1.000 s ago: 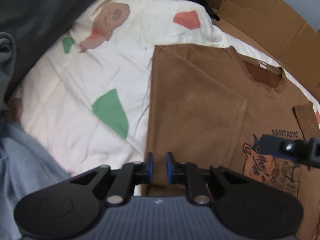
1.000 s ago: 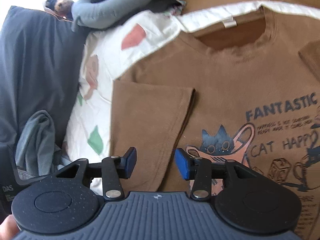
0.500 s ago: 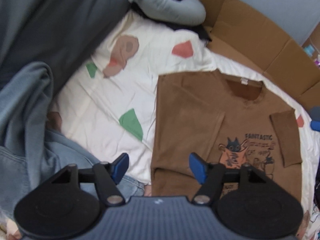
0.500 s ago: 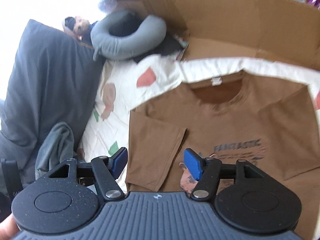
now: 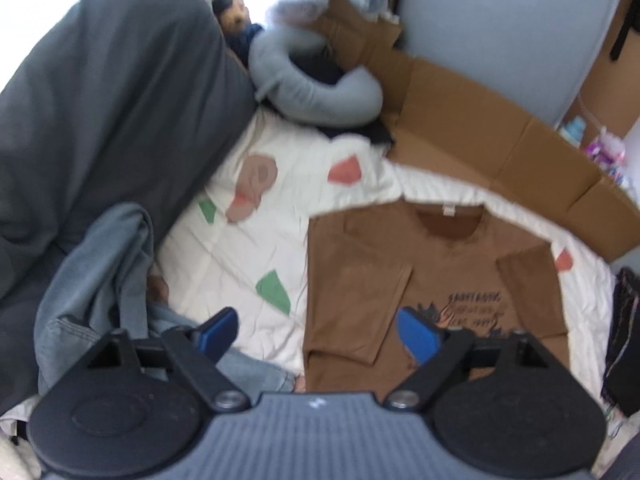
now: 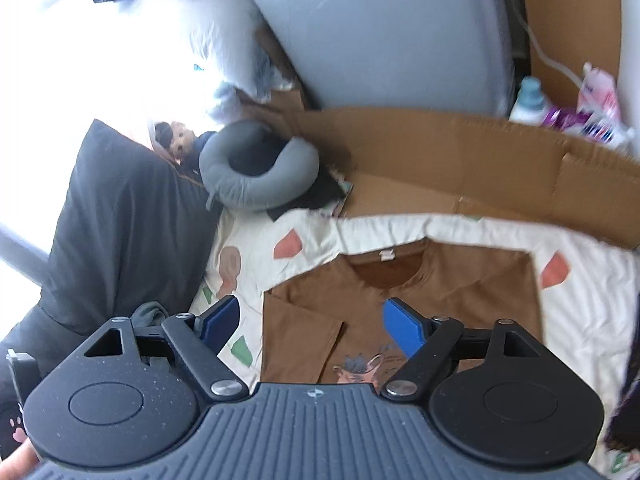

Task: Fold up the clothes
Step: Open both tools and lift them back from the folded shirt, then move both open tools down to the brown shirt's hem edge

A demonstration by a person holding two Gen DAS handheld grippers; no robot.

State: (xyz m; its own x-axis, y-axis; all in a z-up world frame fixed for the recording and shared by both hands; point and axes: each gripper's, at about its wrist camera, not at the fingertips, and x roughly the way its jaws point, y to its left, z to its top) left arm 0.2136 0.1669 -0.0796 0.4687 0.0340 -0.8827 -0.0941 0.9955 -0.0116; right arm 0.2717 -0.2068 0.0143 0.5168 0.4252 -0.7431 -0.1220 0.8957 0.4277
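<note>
There is one brown T-shirt [image 5: 432,280] in the middle of the frame. One gray neck pillow [image 5: 316,96] sits at the top. One teddy bear [image 6: 178,142] peeks out upper left. One blue jeans pile [image 5: 92,280] lies at the left.

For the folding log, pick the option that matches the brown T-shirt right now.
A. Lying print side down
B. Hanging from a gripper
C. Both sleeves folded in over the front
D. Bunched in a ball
C: the brown T-shirt lies flat on the patterned sheet, print up, with each sleeve turned in over the chest; both grippers are open above it.
</note>
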